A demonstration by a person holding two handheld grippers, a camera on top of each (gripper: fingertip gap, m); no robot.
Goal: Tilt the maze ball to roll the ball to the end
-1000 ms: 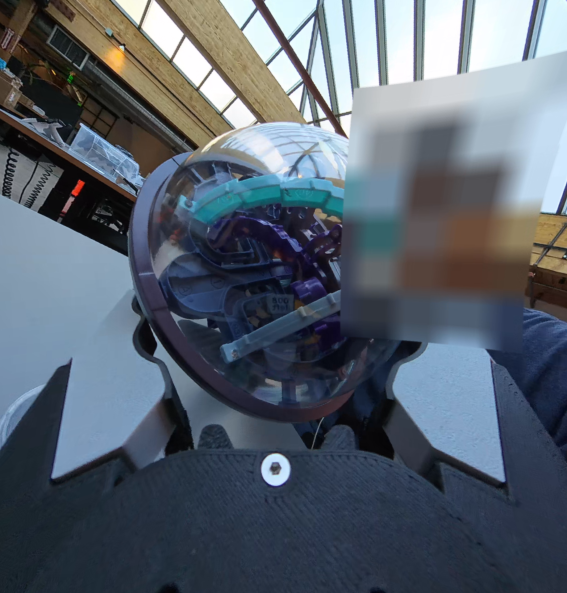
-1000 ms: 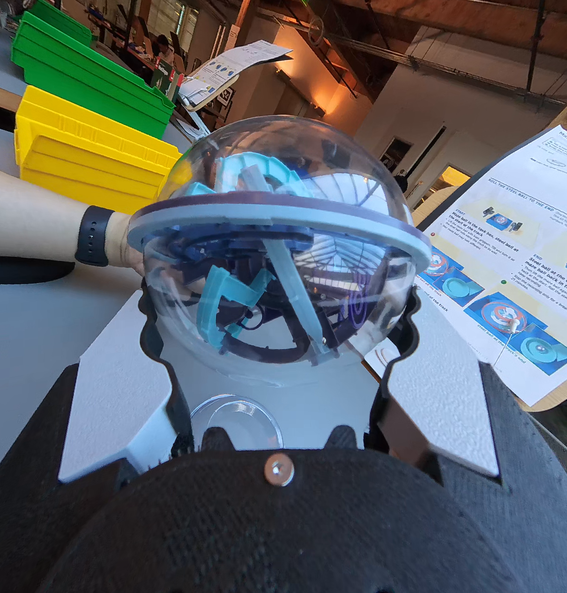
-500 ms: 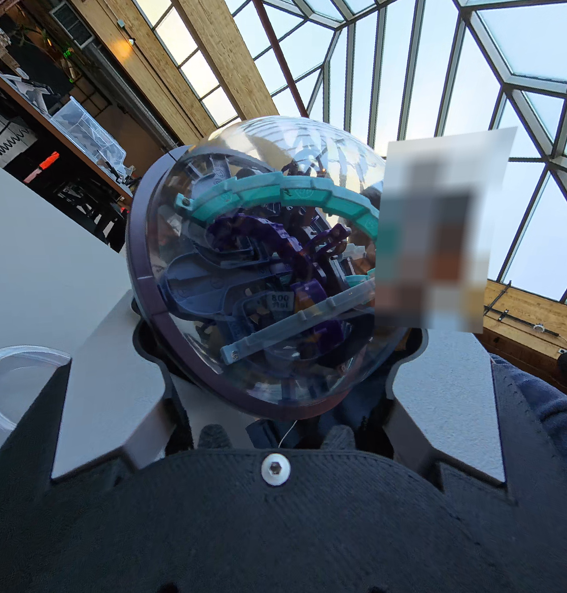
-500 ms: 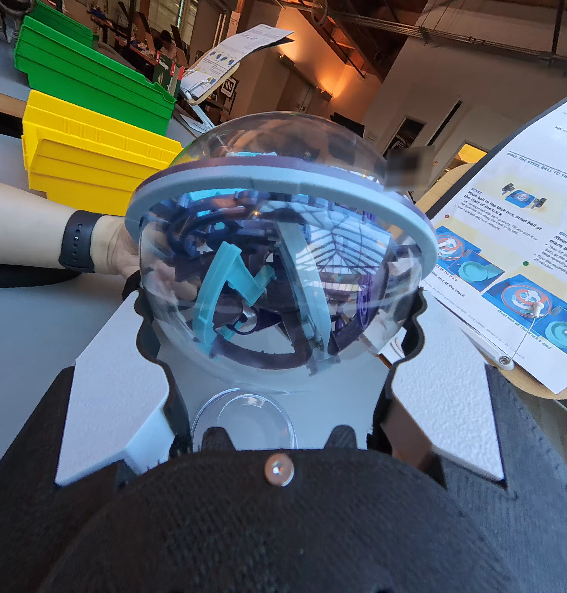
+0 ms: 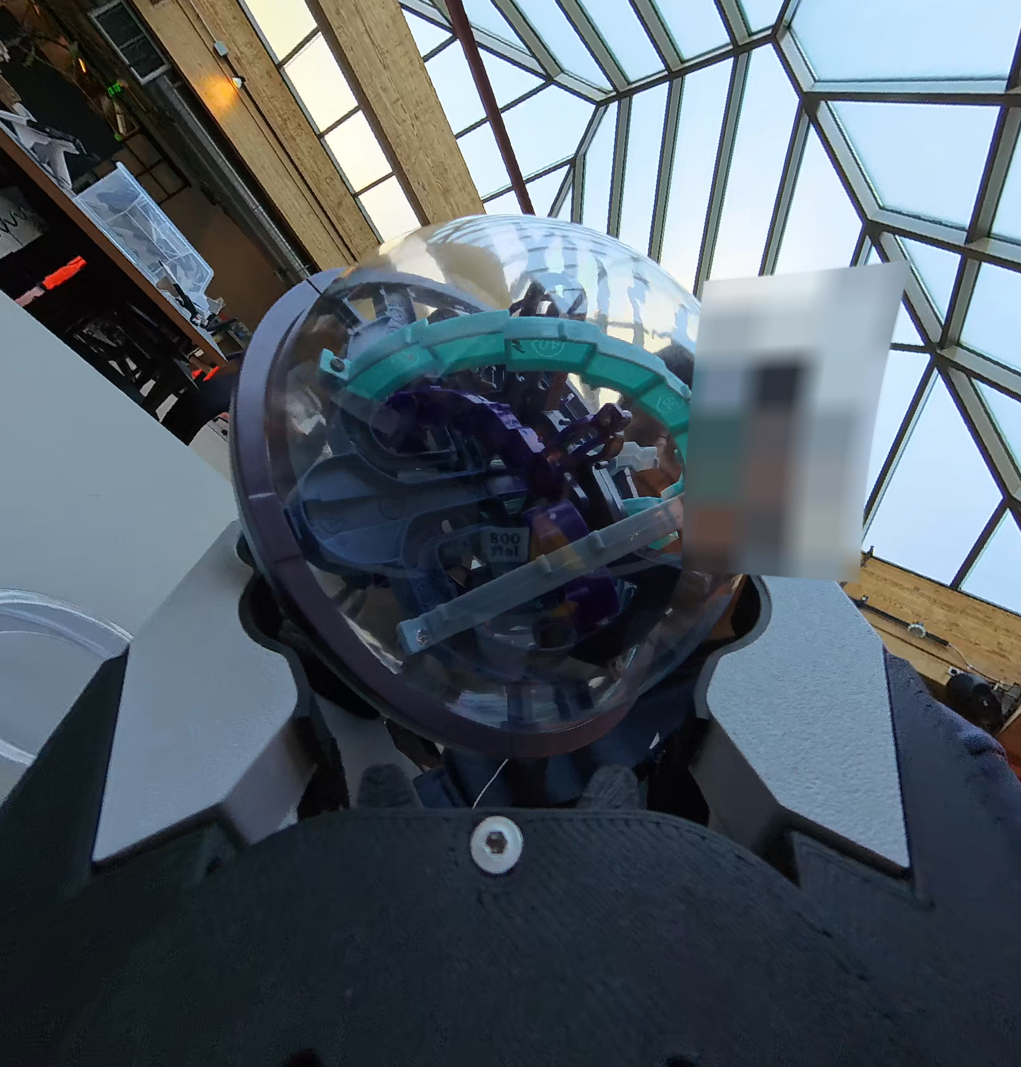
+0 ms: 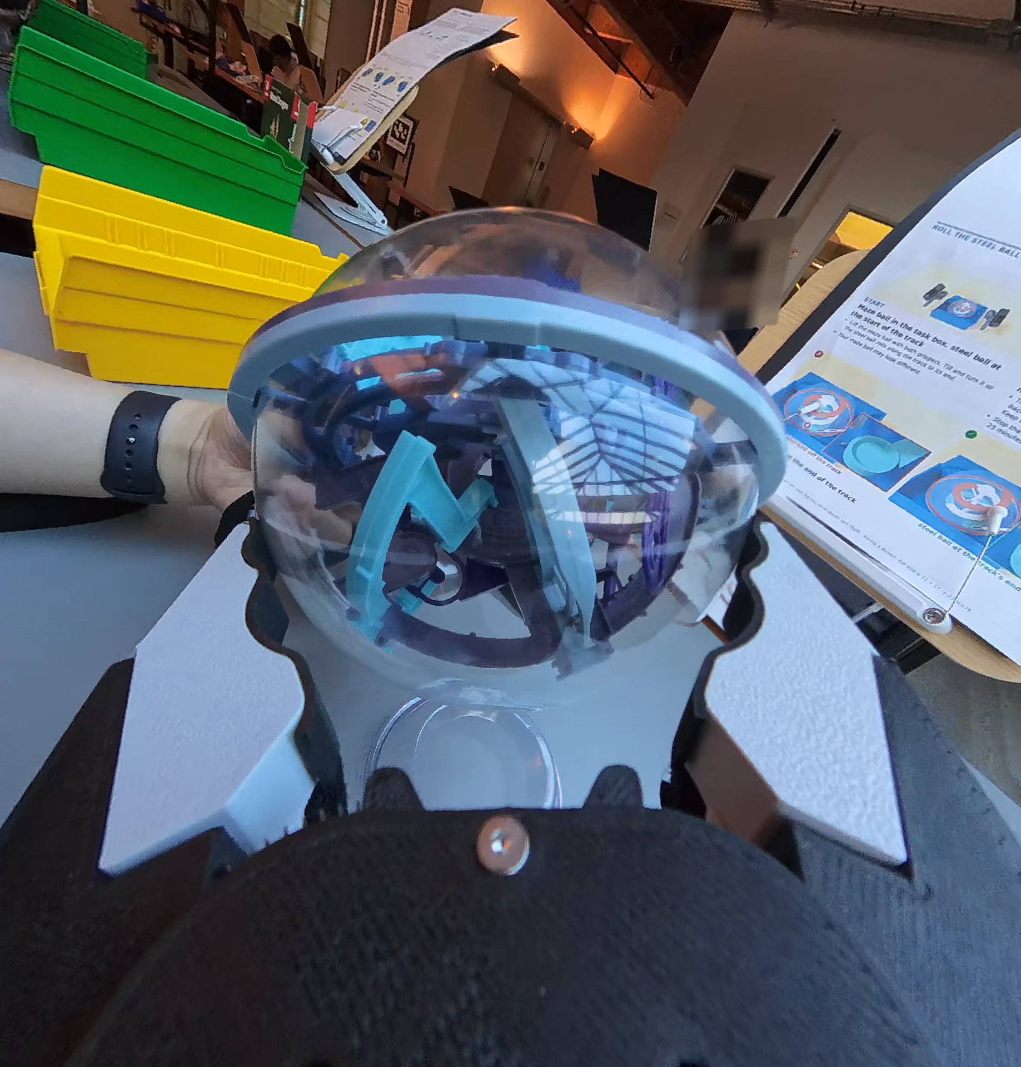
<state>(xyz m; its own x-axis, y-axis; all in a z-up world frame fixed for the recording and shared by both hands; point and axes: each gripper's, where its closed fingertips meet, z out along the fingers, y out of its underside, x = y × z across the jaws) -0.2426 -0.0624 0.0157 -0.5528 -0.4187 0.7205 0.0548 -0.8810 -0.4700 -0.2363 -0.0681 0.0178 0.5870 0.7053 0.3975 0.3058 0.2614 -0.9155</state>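
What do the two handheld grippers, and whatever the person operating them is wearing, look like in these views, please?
Both look alike. The left gripper and right gripper each have a black, ribbed printed body with a silver screw in the middle, and two broad pale grey fingers with angular outlines and black inner pads. No cables show. A dark blue sleeve appears beside the left gripper, and a black wristband on the wrist beyond the right one.

Daylight from above, wide-angle curve at the edges

A glass roof (image 5: 727, 144) floods the left wrist view; warm lamps glow on a far wall (image 6: 554, 75) in the right. The maze ball (image 6: 496, 462) mirrors the skylight in glare; the right view is slightly soft.
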